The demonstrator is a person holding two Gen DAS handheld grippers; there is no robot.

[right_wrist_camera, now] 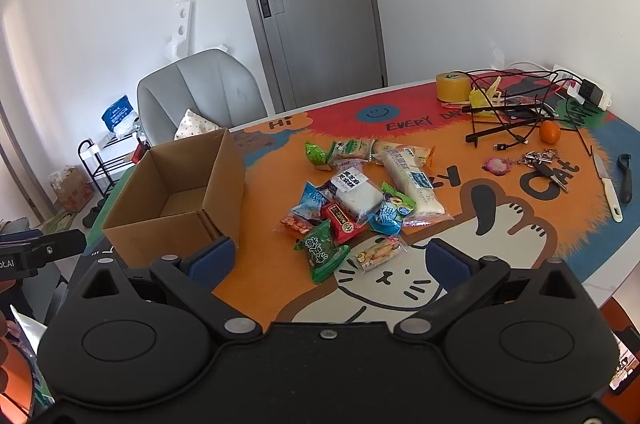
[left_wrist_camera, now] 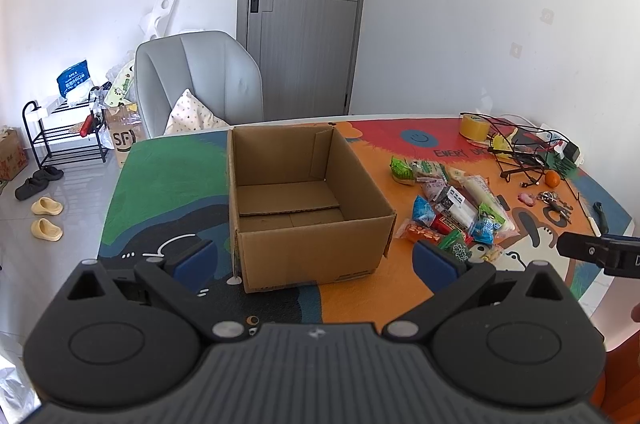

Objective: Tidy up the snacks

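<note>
Since the cardboard box [left_wrist_camera: 304, 208] shows a bare floor in the left wrist view, no snack has gone in yet; I judge the task to be at its very start. The box stands open-topped on the tabletop [right_wrist_camera: 500, 264], upright.

Snack pile [right_wrist_camera: 360, 200]: a loose heap of packets at about 3 o'clock from the box, near it but apart. In the right wrist view the pile lies at 12 o'clock ahead of the right gripper [right_wrist_camera: 328, 260]. Nearest packets: a green packet [right_wrist_camera: 320, 254] and a clear biscuit packet [right_wrist_camera: 378, 252], just beyond the jaws. Behind them a red packet [right_wrist_camera: 342, 222], blue packets, and a long white bread packet [right_wrist_camera: 412, 180]. Several overlap, some touching.

Right gripper: jaws apart, holding nothing, above the tabletop edge.
Left gripper [left_wrist_camera: 314, 262]: jaws apart, empty, facing the box's near wall at 12 o'clock.

Non-snack clutter sits at the far right of the tabletop, well apart from the pile: a roll of yellow tape [right_wrist_camera: 452, 86], cables, a tangerine [right_wrist_camera: 550, 132], keys [right_wrist_camera: 540, 160], a knife [right_wrist_camera: 606, 184].

All packets remain to be moved. The green packet looks like the easiest first pick for the right gripper.
</note>
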